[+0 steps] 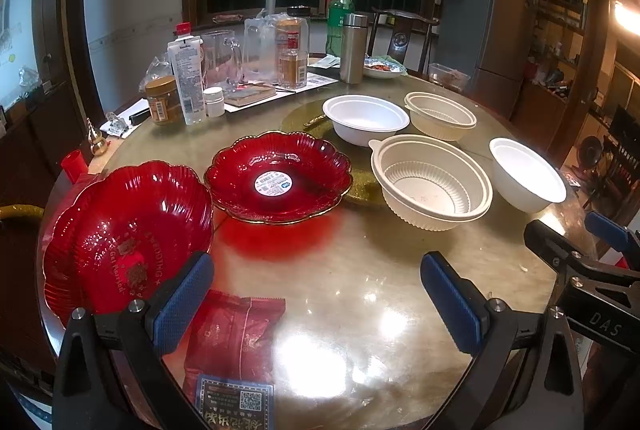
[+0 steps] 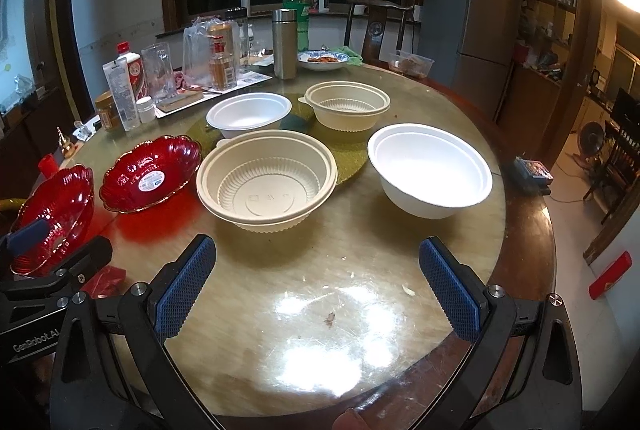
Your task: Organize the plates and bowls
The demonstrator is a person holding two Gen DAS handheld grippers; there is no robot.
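Both the left gripper [image 1: 316, 304] and the right gripper [image 2: 316, 294] stand apart, holding nothing. At centre, the ribbed cream plastic bowl [image 2: 267, 185] and the smooth white foam bowl [image 2: 430, 169] are empty; the scalloped red glass plate [image 1: 278, 175] carries a sticker.

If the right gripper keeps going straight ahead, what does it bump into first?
Probably the ribbed cream bowl. The right gripper is open over bare table, with that bowl nearest ahead, slightly left; depth is hard to judge.

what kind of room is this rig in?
Most likely a home dining room. A big round glass-topped table carries bottles and a leftover food dish, a carved wooden chair sits at the far side, and a fridge stands behind it.
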